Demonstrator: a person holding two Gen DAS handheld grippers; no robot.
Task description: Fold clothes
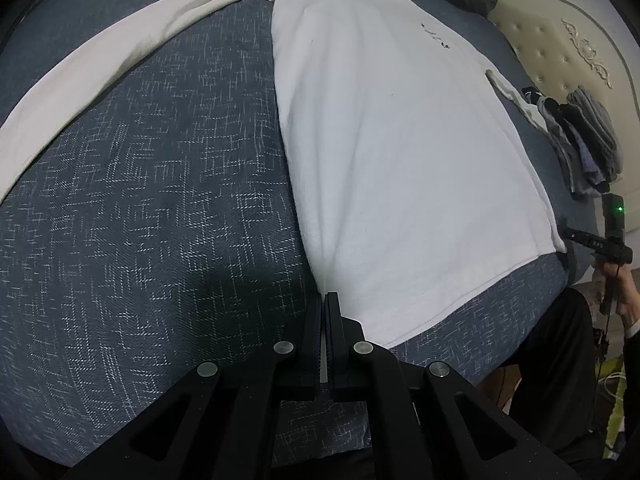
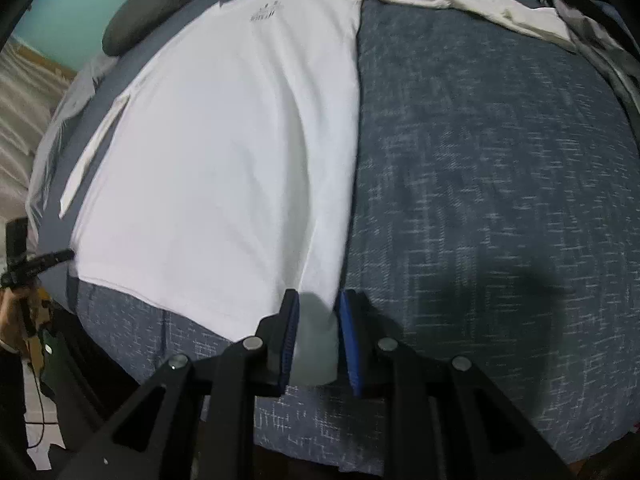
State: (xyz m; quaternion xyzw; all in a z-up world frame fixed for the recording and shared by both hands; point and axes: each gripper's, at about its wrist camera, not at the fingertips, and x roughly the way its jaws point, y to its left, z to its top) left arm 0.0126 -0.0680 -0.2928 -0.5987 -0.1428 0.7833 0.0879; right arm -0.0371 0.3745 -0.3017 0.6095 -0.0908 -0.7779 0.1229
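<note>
Both wrist cameras look low along the shared white shirt point(image 1: 400, 160) from opposite hem corners

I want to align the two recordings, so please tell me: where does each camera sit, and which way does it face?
Left wrist view: sits on the left gripper, looking forward across the bed; jaws shut on the shirt hem corner. The other gripper, in a hand, shows far right.
Right wrist view: sits on the right gripper, looking along the shirt's other side; jaws apart around the hem corner. The other gripper shows far left.
Shared: the same white shirt, blue bed, and long sleeve.
</note>
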